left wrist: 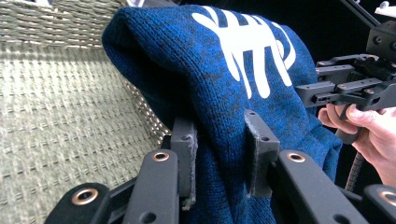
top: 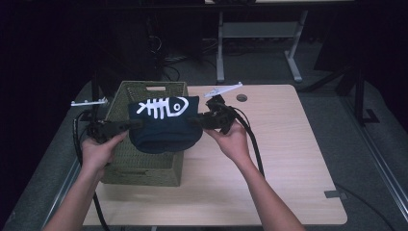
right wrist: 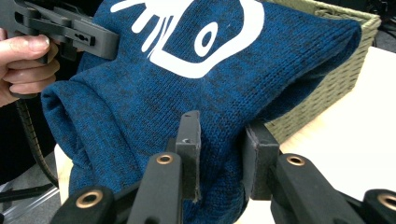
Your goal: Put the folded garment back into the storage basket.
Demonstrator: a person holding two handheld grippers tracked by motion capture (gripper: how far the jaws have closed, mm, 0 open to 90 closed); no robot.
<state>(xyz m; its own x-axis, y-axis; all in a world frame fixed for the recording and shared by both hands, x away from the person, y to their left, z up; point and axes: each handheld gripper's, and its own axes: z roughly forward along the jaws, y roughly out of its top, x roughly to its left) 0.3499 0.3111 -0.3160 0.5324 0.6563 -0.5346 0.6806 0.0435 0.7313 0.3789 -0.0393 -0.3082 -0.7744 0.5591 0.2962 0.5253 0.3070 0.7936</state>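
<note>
Blue knitted garment (top: 163,126) with a white fish-skeleton print (top: 162,107) hangs folded between the two grippers, held up over the near half of the olive woven basket (top: 144,166). The left gripper (top: 126,126) is clamped on the garment's left edge, its pads (left wrist: 184,156) pressing thick folds of knit. The right gripper (top: 195,121) is clamped on the opposite edge in the same way. The basket stands on the left part of the light wooden tabletop (top: 284,159). Black cables trail from both grippers toward the person's forearms.
</note>
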